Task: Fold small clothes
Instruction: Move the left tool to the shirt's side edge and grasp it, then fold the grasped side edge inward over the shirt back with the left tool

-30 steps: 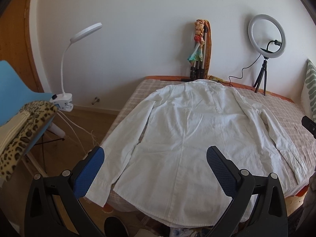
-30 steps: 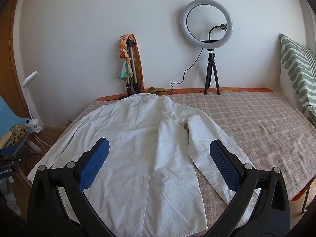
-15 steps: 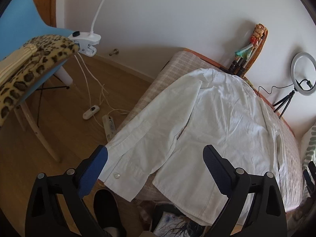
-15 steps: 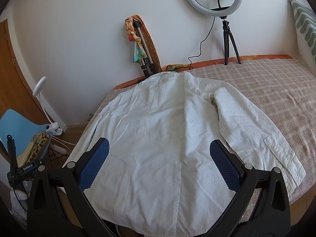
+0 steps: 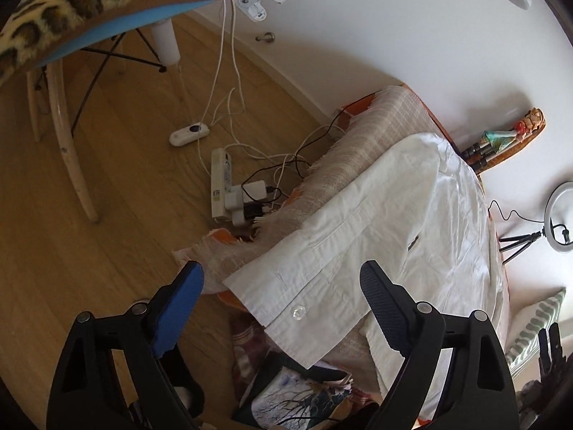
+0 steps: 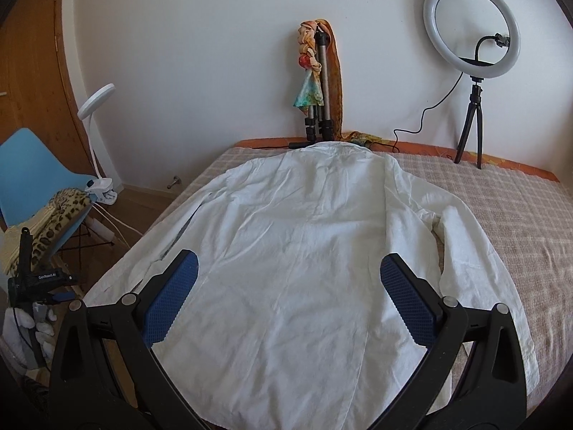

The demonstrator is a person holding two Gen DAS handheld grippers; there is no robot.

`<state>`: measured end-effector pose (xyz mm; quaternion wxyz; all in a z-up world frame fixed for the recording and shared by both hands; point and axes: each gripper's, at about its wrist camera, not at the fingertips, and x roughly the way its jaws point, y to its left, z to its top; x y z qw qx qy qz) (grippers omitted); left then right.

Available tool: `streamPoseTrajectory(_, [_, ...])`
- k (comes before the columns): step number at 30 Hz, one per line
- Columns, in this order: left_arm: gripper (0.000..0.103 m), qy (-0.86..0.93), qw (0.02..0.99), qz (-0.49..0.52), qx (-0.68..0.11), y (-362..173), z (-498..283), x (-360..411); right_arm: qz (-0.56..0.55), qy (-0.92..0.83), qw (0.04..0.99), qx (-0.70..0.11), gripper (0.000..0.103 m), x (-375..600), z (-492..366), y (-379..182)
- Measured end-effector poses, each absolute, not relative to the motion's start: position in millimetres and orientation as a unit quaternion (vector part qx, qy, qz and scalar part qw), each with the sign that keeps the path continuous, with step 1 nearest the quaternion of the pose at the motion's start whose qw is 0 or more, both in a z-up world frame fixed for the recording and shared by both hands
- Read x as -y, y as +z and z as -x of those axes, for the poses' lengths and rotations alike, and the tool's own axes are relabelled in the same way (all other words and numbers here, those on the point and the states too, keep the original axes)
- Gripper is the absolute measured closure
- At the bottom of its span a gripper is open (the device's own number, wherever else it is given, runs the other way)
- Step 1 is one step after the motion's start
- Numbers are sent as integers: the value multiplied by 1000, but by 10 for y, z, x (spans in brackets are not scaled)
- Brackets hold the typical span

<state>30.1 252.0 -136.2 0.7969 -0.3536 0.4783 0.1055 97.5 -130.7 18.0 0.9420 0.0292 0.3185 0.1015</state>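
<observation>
White shirt (image 6: 304, 251), spread back-up on the bed (image 6: 519, 222) for folding: its cuff (image 5: 286, 301) is framed between the spread, empty, just-narrowing jaws of the left tongs (image 5: 283, 286), while the hem is straddled by the wide-open, empty right tongs (image 6: 286, 276).

Bed's left side free; chair (image 5: 107, 3) & cables (image 5: 229, 107) (floor) nearby.

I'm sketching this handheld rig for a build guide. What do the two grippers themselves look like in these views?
Both match. The left gripper and the right gripper each have a black plastic frame with triangular cut-outs and silver rivets at the pivots. Each of their two fingers ends in a blue pad with a fine diamond-grid texture. No cables or markings show on the frames, and no hand or sleeve is in view.
</observation>
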Motion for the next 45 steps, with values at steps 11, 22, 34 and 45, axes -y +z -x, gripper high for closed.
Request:
streamPoseTrajectory(11, [67,91,784,375,-486,-1566,-397,-2422,-55,119,926,-355,0,1328,-1079,-93])
streamPoseTrajectory(22, [99,71,864,285,-410,-1110,-433,-2144,-37,113,932,-343,0,1292,-1015,-71])
streamPoseTrajectory(34, [100,-103,918,135,-357,-562,-364,-871,-113,170,882,-425,31,1421,-1358,-211])
streamPoseTrajectory(45, [100,-142,907,56,-393,-809,-233,-463,-147,312,780,-522,32,562,-2852,-355])
